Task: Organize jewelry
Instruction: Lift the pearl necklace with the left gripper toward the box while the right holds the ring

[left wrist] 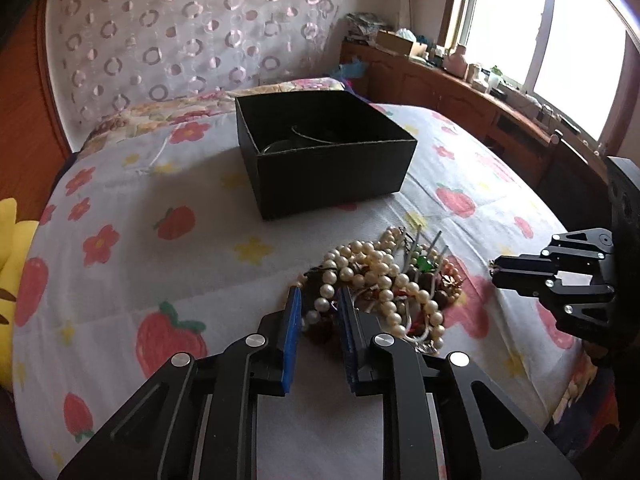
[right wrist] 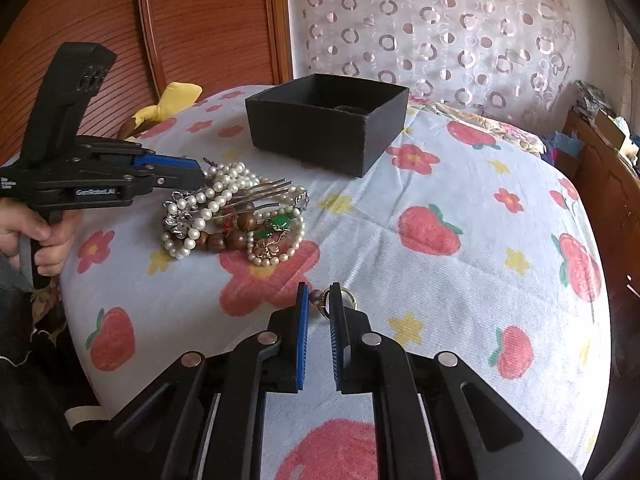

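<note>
Tangled jewelry heap (right wrist: 232,216) on the bed (right wrist: 440,280), near the black box (right wrist: 324,128). Left claw (left wrist: 318,300) straddles pearl strands (left wrist: 360,268), part-open; right claw (right wrist: 319,300) narrowly brackets a small ring (right wrist: 320,300), grip uncertain. Strands limp, slippery, snag-prone: pinch mid-strand.

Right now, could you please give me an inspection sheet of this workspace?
Surface: bed sheet printed with strawberries and flowers, lightly creased.
Job's things: tangled jewelry pile of pearl strands, wooden beads, green stones and a hair comb; open black box beyond it, a bangle-like ring inside.
Clutter: yellow plush toy at the bed's edge.
Grippers: left tongs straddle a pearl strand, part open; right tongs are closed on a small ring piece.
Cables: nothing seen.
Surroundings: wooden headboard, circle-patterned curtain, window above a cluttered wooden ledge.
</note>
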Demonstrator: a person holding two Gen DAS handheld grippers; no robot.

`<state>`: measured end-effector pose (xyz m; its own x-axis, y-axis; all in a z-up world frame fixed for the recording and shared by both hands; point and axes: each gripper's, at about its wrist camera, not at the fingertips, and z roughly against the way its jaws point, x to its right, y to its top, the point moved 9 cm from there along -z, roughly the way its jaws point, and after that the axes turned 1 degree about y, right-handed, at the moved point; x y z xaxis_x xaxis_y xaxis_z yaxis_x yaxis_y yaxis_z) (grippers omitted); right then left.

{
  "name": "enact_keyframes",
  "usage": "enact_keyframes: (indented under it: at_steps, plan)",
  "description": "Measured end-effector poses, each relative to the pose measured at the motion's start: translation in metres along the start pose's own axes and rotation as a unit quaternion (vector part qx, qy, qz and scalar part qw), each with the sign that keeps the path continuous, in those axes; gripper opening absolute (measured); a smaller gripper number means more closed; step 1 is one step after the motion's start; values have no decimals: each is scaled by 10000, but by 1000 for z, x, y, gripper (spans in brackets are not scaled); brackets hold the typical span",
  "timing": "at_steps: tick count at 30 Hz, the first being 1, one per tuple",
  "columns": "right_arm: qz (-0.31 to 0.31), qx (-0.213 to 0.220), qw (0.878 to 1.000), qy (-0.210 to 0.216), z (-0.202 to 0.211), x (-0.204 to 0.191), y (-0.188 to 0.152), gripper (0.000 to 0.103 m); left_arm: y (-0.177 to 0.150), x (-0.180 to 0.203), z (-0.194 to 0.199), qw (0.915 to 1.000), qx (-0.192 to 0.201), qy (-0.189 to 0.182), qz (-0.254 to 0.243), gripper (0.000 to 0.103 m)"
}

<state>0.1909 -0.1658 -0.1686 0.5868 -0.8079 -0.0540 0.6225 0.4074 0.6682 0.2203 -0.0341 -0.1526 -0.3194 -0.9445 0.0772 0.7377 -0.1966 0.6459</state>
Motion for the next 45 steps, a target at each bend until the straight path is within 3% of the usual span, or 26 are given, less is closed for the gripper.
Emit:
enact_keyframes:
  at_steps: [4,8,13,29,45]
  plan:
    - [-43,17,10000,36,-1,0,1,12,3,-3,-9,9997,-112,-183,127,17]
    - [-58,25,10000,58,-1,0,1,12,4,-3,-9,9989,-189,-375,214,9]
    - [-67,29,10000,62,-1,1,0,12,8,-6,5,9980,-71,-531,345,7]
    - [-68,121,9999,39,4,-2,5,12,73,26,89,9925,1058,-616,-70,6]
    - [258,726,9970,-5,49,-23,52,11,140,41,161,9799,1898,-503,-339,6]
